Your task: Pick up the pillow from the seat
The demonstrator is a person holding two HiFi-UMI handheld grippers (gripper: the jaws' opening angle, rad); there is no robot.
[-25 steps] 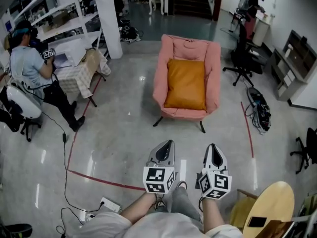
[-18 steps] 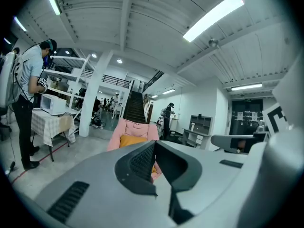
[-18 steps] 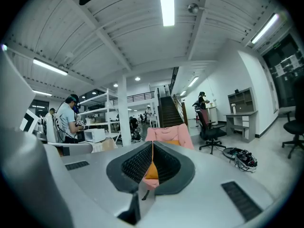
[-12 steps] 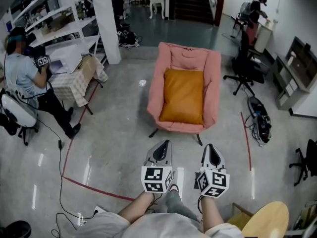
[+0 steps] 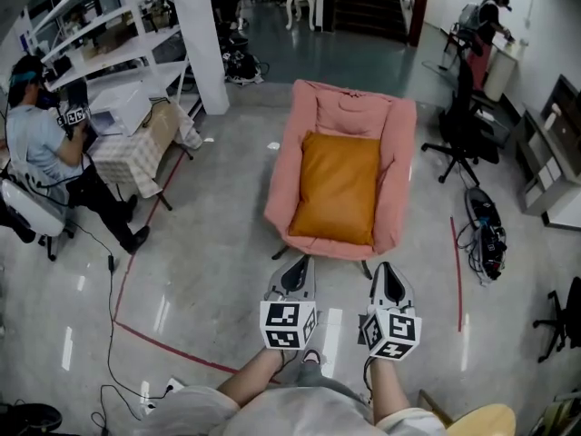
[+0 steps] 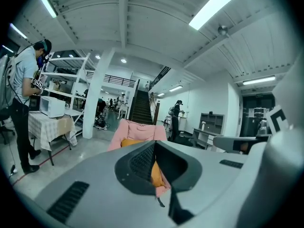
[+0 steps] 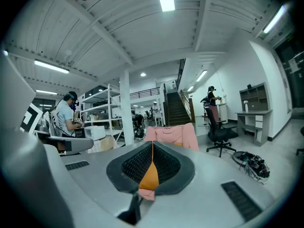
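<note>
At the far left we see a person [image 5: 45,143] beside a cloth-covered table [image 5: 136,148], with a white pillar [image 5: 204,39] to the right of them. Near us, our left gripper [image 5: 303,265] has its jaws pressed together with nothing between them, just short of the pink armchair [image 5: 399,171]. The orange pillow [image 5: 338,187] lies on the armchair's seat, between its 2 arms, apart from both grippers. Our right gripper [image 5: 387,269], level with the left, is likewise closed and empty. At the far right stands a black office chair [image 5: 463,130], with a bundle of cables [image 5: 486,234] on the floor nearer us.
</note>
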